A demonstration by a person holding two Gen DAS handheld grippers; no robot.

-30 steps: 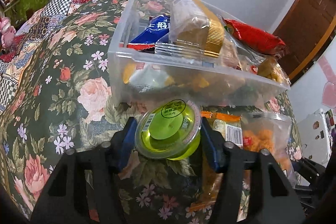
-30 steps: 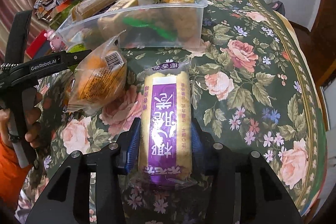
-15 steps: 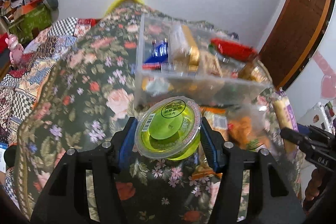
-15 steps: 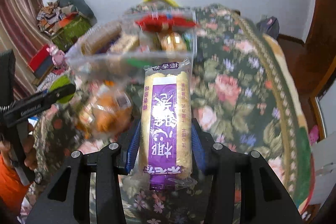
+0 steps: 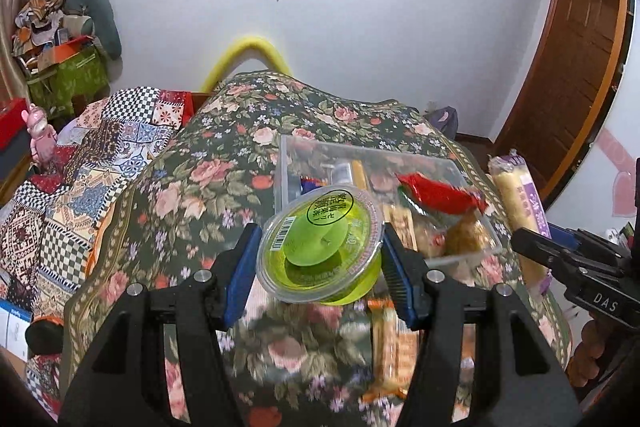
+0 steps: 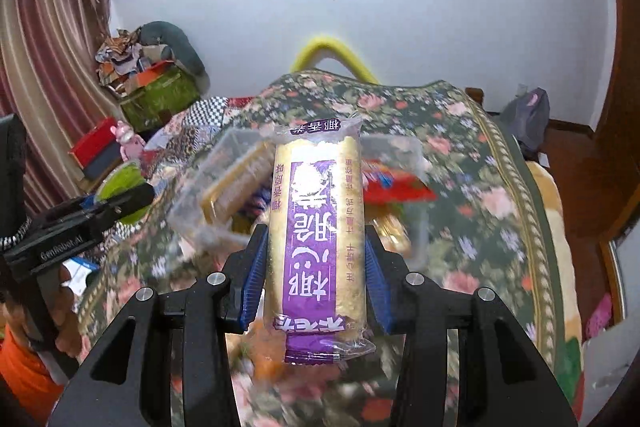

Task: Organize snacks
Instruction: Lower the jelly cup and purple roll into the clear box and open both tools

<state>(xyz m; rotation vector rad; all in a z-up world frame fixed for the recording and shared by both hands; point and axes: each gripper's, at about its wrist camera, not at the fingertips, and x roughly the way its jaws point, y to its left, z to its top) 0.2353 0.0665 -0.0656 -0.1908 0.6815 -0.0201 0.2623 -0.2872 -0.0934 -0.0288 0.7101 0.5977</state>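
My left gripper (image 5: 318,259) is shut on a green jelly cup (image 5: 320,247) and holds it in the air in front of the clear plastic bin (image 5: 280,167). The bin holds several snacks, among them a red packet (image 5: 436,193). My right gripper (image 6: 314,267) is shut on a long purple-and-yellow cracker pack (image 6: 316,227), held up above the bin (image 6: 188,203). The cracker pack also shows at the right of the left wrist view (image 5: 520,203). The jelly cup shows at the left of the right wrist view (image 6: 120,183).
The bin stands on a table under a dark floral cloth (image 5: 200,187). An orange snack bag (image 5: 390,343) lies on the cloth in front of the bin. A patchwork cover (image 5: 80,167), a pink toy (image 5: 40,139) and boxes are at the left.
Both grippers have risen well above the table with their snacks. The bin now lies lower and farther off in both views.
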